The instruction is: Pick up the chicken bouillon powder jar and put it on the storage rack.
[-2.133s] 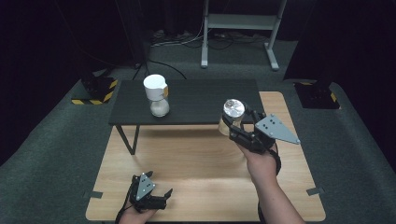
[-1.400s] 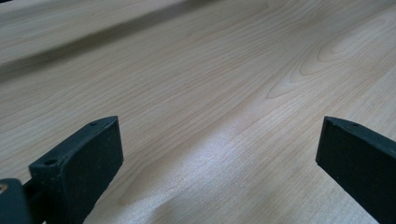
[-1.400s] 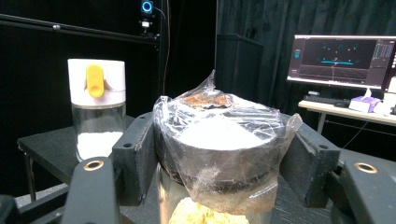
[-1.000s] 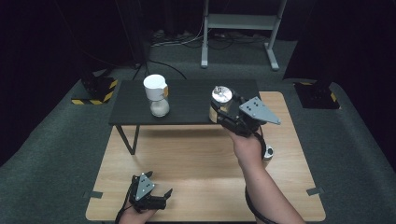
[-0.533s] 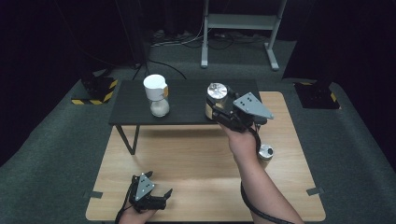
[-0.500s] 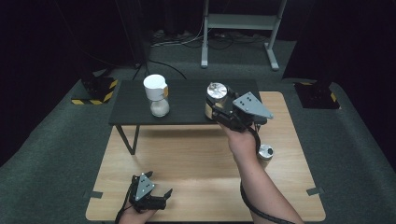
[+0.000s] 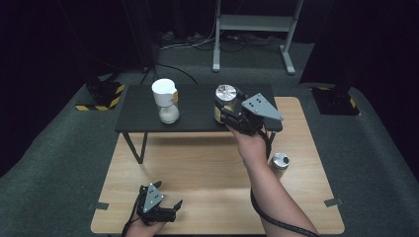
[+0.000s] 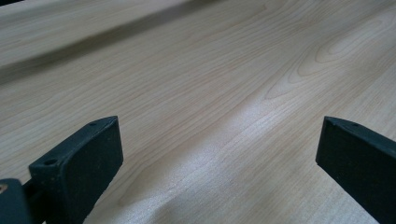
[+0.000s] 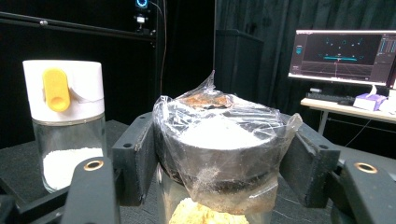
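Jar (image 9: 219, 154) leftward, within right tool (image 9: 219, 163)

Black fingers (image 9: 135, 158) w/ brass screws, grey triangular plates, black cables

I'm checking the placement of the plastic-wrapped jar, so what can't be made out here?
- Plastic-wrapped jar base: cut off by the bottom edge in the right gripper view; hidden by the right gripper in the high view.
- Small silver-lidded jar contents: too small in the high view.
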